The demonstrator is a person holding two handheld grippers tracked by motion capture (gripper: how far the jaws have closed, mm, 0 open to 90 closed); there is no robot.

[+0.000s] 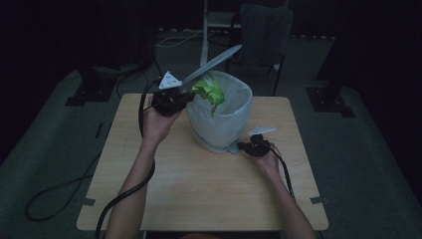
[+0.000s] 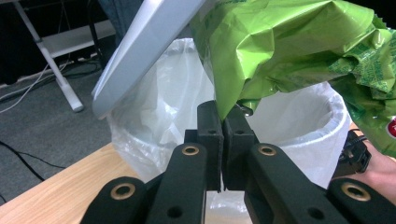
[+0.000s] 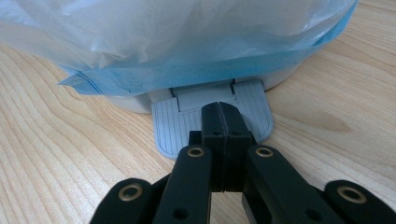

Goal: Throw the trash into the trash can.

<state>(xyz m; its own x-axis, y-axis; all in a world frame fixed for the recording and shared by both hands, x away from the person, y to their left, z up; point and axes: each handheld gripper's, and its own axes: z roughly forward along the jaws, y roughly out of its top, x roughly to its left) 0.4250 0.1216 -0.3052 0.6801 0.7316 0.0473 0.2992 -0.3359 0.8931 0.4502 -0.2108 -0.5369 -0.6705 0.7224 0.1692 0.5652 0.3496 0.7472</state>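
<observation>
Two grippers work at a lined pedal bin (image 1: 234, 119) on the wooden table (image 1: 199, 189). Nearest, at the right, the right gripper (image 3: 224, 109) has its jaws together and empty, tips resting on the bin's grey ribbed pedal (image 3: 175, 126), which juts toward the person from the bin's near right base. Farther and to the left, the left gripper (image 2: 223, 121) is clamped on a corner of a crumpled green wrapper (image 2: 280, 46), which hangs above the open mouth of the bin, its long axis drooping from the jaws down and right over the white liner. Beyond it, the grey lid (image 1: 214, 63) stands raised, slanting up to the far right.
</observation>
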